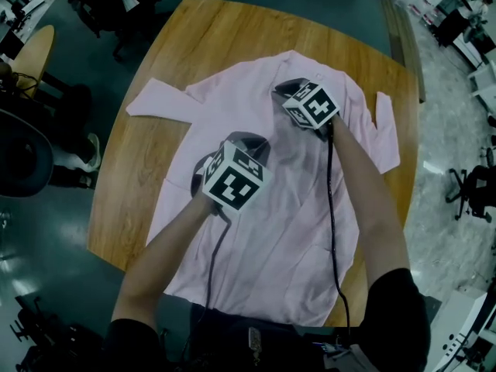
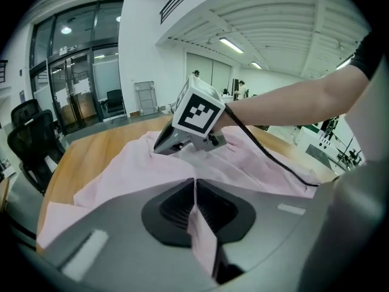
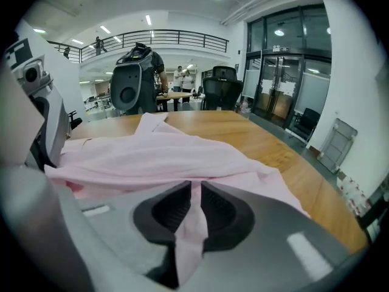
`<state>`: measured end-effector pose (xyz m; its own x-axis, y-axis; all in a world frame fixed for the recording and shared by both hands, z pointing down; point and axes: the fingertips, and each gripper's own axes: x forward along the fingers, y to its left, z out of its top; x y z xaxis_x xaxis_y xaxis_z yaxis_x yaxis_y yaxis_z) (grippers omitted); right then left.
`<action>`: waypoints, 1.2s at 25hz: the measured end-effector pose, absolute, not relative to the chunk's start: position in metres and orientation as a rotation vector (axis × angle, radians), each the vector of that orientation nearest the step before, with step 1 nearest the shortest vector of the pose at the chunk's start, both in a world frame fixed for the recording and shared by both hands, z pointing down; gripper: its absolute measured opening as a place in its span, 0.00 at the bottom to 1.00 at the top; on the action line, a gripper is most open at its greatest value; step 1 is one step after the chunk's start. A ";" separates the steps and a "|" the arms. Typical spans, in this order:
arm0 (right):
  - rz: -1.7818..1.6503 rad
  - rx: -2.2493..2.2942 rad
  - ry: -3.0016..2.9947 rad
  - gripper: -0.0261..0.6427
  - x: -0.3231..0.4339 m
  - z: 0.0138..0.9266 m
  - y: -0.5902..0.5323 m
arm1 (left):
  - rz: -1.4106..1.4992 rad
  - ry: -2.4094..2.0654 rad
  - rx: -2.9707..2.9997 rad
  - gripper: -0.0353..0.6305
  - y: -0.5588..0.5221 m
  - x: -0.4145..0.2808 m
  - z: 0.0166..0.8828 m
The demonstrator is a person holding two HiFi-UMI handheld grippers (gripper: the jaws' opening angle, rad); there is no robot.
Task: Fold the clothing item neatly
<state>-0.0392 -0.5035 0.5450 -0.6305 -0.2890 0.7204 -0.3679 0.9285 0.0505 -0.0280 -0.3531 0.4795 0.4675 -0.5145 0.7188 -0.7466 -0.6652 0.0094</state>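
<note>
Pinching, both: left gripper (image 2: 194,190) pressed together on a ridge of the pink shirt (image 1: 271,231) at mid-body; right gripper (image 3: 196,190) likewise nipping cloth, farther off, near the collar. Shirt: spread on the wooden table (image 1: 225,29), long axis near-to-far, collar far, hem near. Judgement: the two grips lie roughly along that length, so the fold probably carries sideways; the left gripper is nearer the hem.

Matt cloth shirt (image 1: 287,239), smooth wooden table (image 1: 217,45)
</note>
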 end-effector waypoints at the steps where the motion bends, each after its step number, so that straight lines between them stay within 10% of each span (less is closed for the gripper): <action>1: 0.134 0.485 -2.283 0.10 -0.031 0.543 -0.505 | 1.001 -1.048 2.413 0.09 -0.351 -0.020 0.477; 20: 0.389 0.538 -2.220 0.20 -0.003 0.564 -0.488 | 1.071 -0.788 2.389 0.11 -0.323 0.041 0.541; 30: 0.397 0.782 -2.230 0.05 0.034 0.530 -0.512 | 1.003 -0.903 2.412 0.11 -0.337 0.027 0.522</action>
